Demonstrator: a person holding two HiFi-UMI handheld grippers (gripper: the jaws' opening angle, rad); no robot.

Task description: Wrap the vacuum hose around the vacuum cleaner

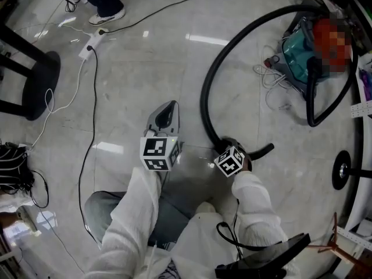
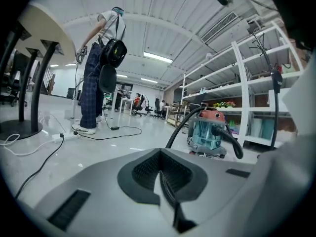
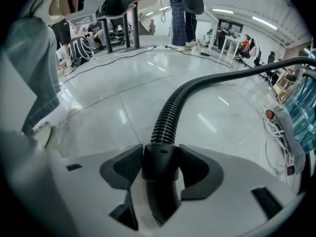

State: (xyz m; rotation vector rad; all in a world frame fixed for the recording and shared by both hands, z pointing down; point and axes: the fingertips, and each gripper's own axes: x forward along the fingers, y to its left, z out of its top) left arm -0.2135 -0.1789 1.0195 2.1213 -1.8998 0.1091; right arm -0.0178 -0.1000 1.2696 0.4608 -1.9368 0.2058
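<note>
The teal vacuum cleaner [image 1: 302,54] with a red top stands on the floor at the far right; the left gripper view shows this vacuum cleaner [image 2: 210,132] too. Its black ribbed hose [image 1: 204,97] sweeps in a wide arc to my right gripper [image 1: 228,145]. In the right gripper view the hose's smooth cuff [image 3: 160,159] lies between the wide-set jaws of my right gripper [image 3: 160,166], the pads close along its sides; I see no squeeze. The hose [image 3: 170,112] runs away over the floor. My left gripper [image 1: 168,110] [image 2: 160,174] is shut and empty, left of the hose.
A white power strip [image 1: 90,45] and thin black cables trail over the glossy floor at the left. A black table base [image 1: 35,83] sits far left. A person's shoe [image 1: 104,16] is at the top. White cord [image 1: 270,74] lies by the vacuum. Shelving [image 2: 256,83] stands behind.
</note>
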